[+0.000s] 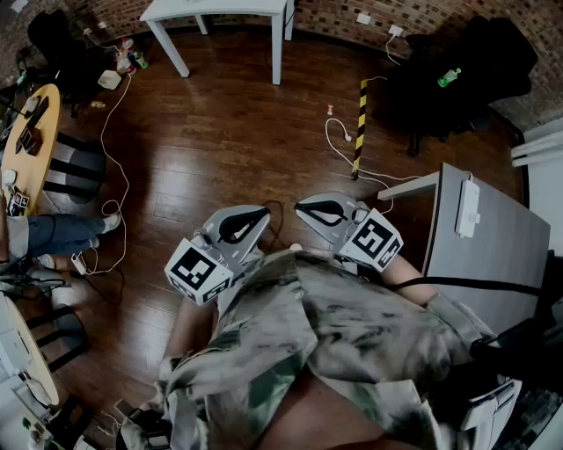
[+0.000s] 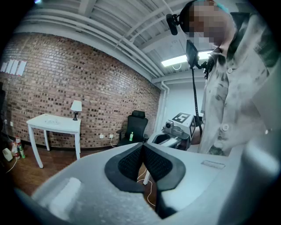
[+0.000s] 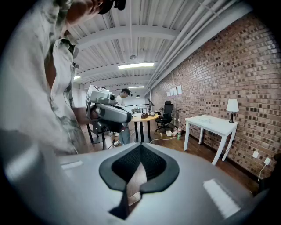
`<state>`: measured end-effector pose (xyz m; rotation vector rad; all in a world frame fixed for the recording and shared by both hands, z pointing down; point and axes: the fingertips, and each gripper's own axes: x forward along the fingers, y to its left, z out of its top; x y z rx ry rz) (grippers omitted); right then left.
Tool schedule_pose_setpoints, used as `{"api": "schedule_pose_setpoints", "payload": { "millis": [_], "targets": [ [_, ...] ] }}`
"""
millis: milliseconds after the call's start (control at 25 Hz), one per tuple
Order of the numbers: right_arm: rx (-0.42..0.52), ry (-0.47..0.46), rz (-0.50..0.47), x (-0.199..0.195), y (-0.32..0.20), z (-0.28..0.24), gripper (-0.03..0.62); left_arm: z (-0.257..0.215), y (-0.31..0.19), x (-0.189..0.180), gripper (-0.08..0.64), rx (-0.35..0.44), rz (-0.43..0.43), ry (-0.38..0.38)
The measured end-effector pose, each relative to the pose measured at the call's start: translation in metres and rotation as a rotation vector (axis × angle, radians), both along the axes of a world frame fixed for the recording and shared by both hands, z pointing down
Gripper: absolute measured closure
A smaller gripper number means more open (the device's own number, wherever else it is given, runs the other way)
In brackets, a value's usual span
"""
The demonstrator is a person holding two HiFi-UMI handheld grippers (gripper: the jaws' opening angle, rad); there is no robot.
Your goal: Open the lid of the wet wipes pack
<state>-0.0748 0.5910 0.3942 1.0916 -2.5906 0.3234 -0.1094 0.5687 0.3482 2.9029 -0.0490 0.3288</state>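
No wet wipes pack shows in any view. In the head view both grippers are held close to the person's chest, pointing out over the wooden floor. My left gripper has its jaws closed tip to tip with nothing between them; in its own view the dark pads meet at the gripper tip. My right gripper is likewise shut and empty, with its tip closed. Each gripper sees the other: the right gripper and the left gripper.
A grey desk stands at the right with a white device on it. Farther off are a white table, a black chair with a green bottle, a yellow-black strip, floor cables and a round wooden table.
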Motion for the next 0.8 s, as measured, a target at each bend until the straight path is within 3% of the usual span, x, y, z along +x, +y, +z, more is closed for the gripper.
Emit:
{"api": "schedule_pose_setpoints", "payload": {
  "millis": [440, 640, 800],
  "targets": [
    [-0.009, 0.061, 0.038, -0.025, -0.101, 0.005, 0.584, 0.016, -0.113, -0.038, 0.558, -0.026, -0.031, 0.031],
    [-0.022, 0.063, 0.075, -0.052, -0.155, -0.007, 0.584, 0.009, -0.163, -0.062, 0.558, -0.036, 0.016, 0.037],
    [-0.023, 0.074, 0.098, -0.063, -0.190, -0.009, 0.584, 0.004, -0.197, -0.075, 0.558, 0.003, 0.052, 0.029]
  ]
}}
